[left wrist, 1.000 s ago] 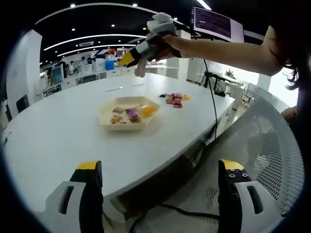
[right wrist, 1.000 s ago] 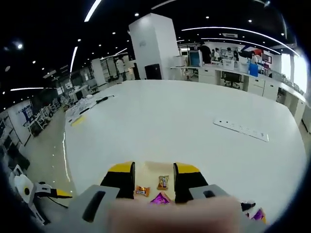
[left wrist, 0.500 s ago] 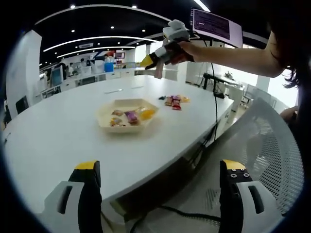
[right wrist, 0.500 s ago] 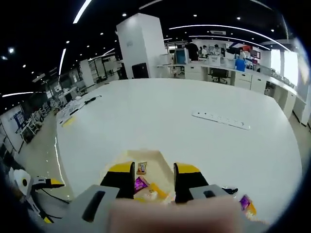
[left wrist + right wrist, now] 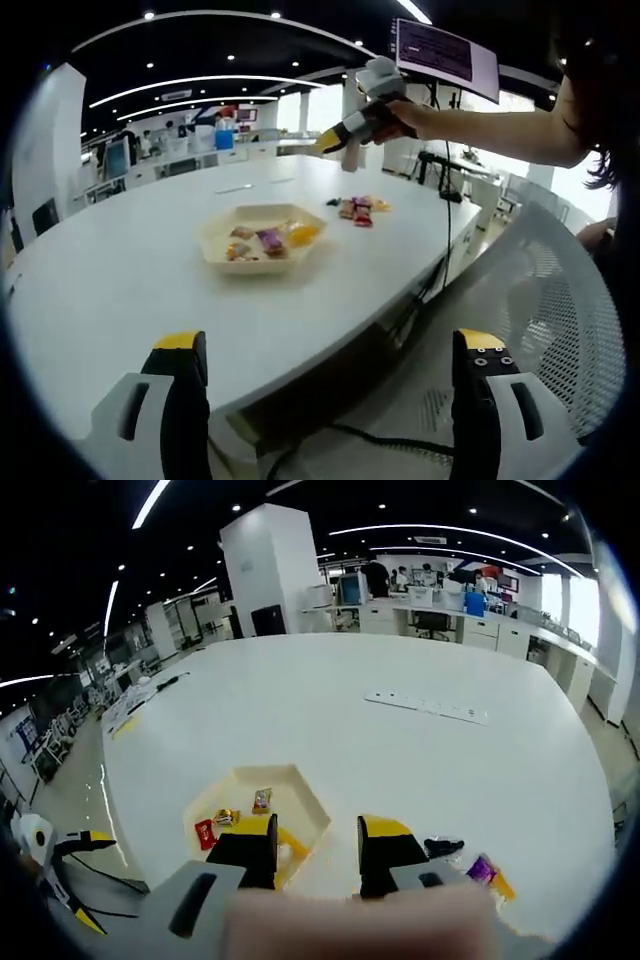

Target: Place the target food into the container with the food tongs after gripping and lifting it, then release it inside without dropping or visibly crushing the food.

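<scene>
A cream hexagonal tray (image 5: 218, 232) sits mid-table and holds several wrapped snacks (image 5: 268, 238). A small pile of wrapped snacks (image 5: 358, 207) lies on the table to its right. My left gripper (image 5: 329, 342) hangs wide open near the table's front edge, with nothing between its jaws. A person's hand holds my right gripper (image 5: 330, 143) high above the table, beyond the pile. In the right gripper view, the right gripper (image 5: 321, 828) has its jaws a little apart and empty, above the tray (image 5: 300, 780), with the pile (image 5: 481, 870) to the right.
The white table (image 5: 120, 270) is long and rounded. A grey mesh chair (image 5: 555, 300) stands at its near right, with cables hanging under the table edge. A white power strip (image 5: 425, 705) lies farther out on the table. Desks and a pillar (image 5: 270, 575) stand behind.
The right gripper has swung right and farther off, from above the tray to beyond the snack pile. The left gripper has stayed still and wide open.
</scene>
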### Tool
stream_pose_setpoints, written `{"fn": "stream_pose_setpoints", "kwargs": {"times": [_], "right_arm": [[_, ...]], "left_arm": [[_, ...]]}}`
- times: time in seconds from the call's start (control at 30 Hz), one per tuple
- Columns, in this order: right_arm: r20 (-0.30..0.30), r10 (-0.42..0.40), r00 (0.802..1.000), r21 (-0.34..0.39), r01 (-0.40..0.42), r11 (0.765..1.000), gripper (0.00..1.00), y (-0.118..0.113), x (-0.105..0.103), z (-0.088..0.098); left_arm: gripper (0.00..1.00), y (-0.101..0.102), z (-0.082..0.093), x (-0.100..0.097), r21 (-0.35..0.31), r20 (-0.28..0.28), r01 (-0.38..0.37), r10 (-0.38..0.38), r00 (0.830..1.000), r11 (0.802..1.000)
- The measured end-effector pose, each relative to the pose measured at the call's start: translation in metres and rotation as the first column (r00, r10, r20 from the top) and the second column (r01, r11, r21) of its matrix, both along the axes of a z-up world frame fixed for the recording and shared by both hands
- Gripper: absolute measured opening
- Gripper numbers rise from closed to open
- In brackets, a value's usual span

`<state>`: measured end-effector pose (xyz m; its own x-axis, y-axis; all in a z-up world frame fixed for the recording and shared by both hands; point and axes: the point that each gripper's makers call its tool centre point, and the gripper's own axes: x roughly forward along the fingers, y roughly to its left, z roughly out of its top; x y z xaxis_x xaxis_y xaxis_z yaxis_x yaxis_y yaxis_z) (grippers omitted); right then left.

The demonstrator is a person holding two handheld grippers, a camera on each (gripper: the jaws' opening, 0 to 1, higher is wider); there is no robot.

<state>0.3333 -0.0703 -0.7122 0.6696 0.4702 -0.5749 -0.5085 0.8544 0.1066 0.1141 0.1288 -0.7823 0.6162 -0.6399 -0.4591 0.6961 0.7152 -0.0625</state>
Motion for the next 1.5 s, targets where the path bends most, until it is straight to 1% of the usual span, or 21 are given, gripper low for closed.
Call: {"fn": "stream_pose_setpoints", "kwargs": {"times": [0.47,0.63,0.7,0.8,0.83,0.93,1.17,1.3,1.4,1.5], "right_arm": [[-0.027,-0.098,0.995,0.001,0.098,0.995,0.31,-0.048,0.000,-0.024],[-0.038,-0.122,0.992,0.007,0.122,0.992,0.31,-0.059,0.002,-0.034],[-0.043,-0.130,0.991,0.020,0.131,0.991,0.31,-0.060,0.003,-0.039],[-0.072,-0.144,0.987,0.063,0.148,0.987,0.31,-0.057,0.004,-0.051],[-0.077,-0.142,0.987,0.067,0.148,0.987,0.31,-0.056,0.004,-0.054],[-0.088,-0.135,0.987,0.056,0.141,0.988,0.31,-0.050,0.003,-0.063],[-0.123,-0.126,0.984,0.066,0.135,0.989,0.31,-0.041,0.002,-0.081],[-0.141,-0.125,0.982,0.056,0.134,0.989,0.31,-0.042,-0.003,-0.090],[-0.149,-0.124,0.981,0.022,0.128,0.991,0.31,-0.046,-0.007,-0.097],[-0.160,-0.131,0.979,0.026,0.136,0.990,0.31,-0.050,-0.009,-0.100]], "left_arm": [[0.99,0.001,-0.001,0.000,0.008,-0.005,-0.003,0.003,1.000,1.000],[0.99,0.001,-0.002,0.000,0.010,-0.009,-0.006,0.006,1.000,1.000],[0.99,0.002,-0.002,0.000,0.011,-0.011,-0.010,0.010,1.000,1.000],[0.99,0.002,-0.003,0.000,0.014,-0.014,-0.013,0.014,1.000,1.000],[0.99,0.002,-0.003,0.000,0.014,-0.014,-0.015,0.015,1.000,1.000],[0.99,0.003,-0.003,0.000,0.013,-0.019,-0.014,0.015,1.000,1.000],[0.99,0.002,-0.004,-0.001,0.014,-0.024,-0.011,0.012,1.000,1.000],[0.98,0.002,-0.004,0.000,0.014,-0.025,-0.011,0.011,1.000,1.000],[0.98,0.002,-0.006,-0.001,0.019,-0.032,-0.006,0.007,0.999,1.000],[0.98,0.002,-0.005,-0.001,0.020,-0.030,-0.007,0.007,1.000,1.000]]}}
